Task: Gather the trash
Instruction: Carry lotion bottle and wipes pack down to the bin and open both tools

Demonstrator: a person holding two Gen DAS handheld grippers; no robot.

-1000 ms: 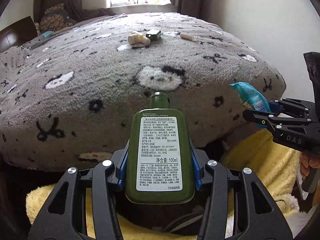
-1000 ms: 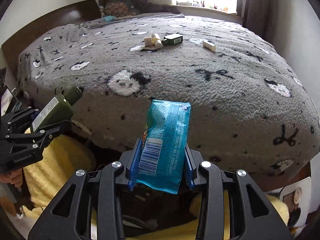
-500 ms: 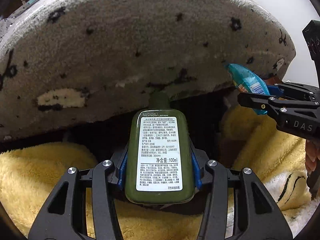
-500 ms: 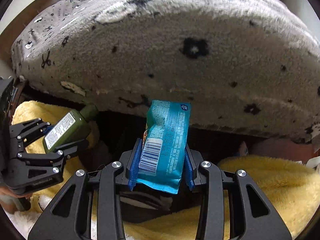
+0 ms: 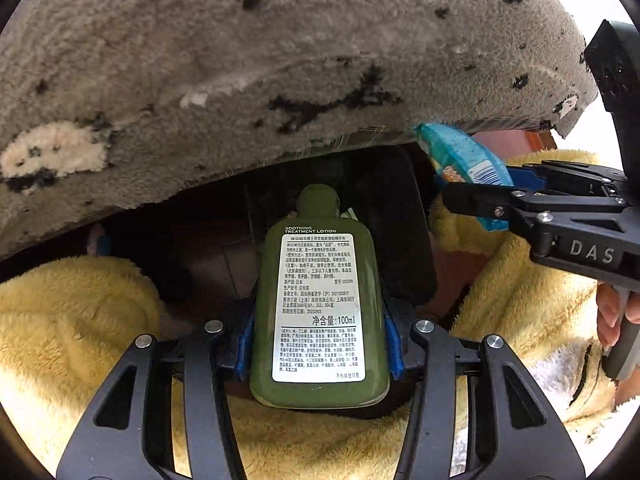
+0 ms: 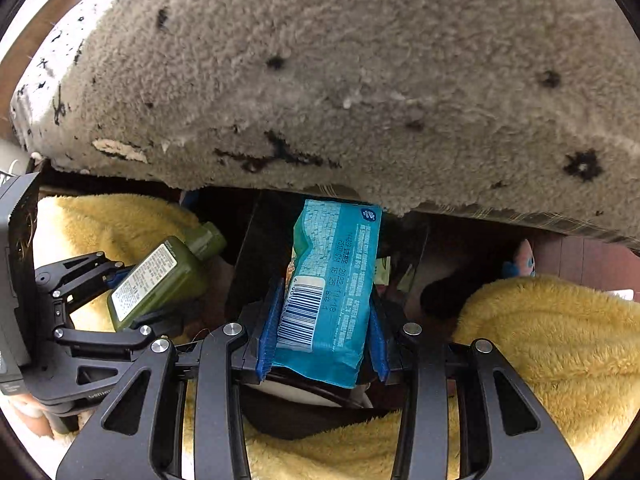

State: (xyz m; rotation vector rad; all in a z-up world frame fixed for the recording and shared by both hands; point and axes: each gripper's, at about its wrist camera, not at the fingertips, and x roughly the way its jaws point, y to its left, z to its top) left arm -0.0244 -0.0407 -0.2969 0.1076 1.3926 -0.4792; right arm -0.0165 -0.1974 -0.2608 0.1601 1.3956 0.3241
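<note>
Below the grey blanket (image 5: 280, 60), green bottle (image 5: 320, 312) sits clamped in left hand-held gripper (image 5: 320, 344).

Green bottle (image 5: 320, 304), left wrist view — white lettering above the label is reading "SOOTHING TREATMENT LOTION". White back label (image 5: 318, 308) is carrying dense Chinese print, too small to read through; the large line is giving "100ml" after three Chinese characters. A date-like digit string beneath is not resolving.

Right gripper (image 5: 476, 196), black body seen from the left wrist — raised white letters are spelling "DAS".

Blue snack packet (image 6: 332, 296), right wrist view — a barcode is showing at the lower left with partial digits beside it; a printed date stamp is appearing to read "2022 11 18", then "16 25". Other packet text is staying illegible.
</note>
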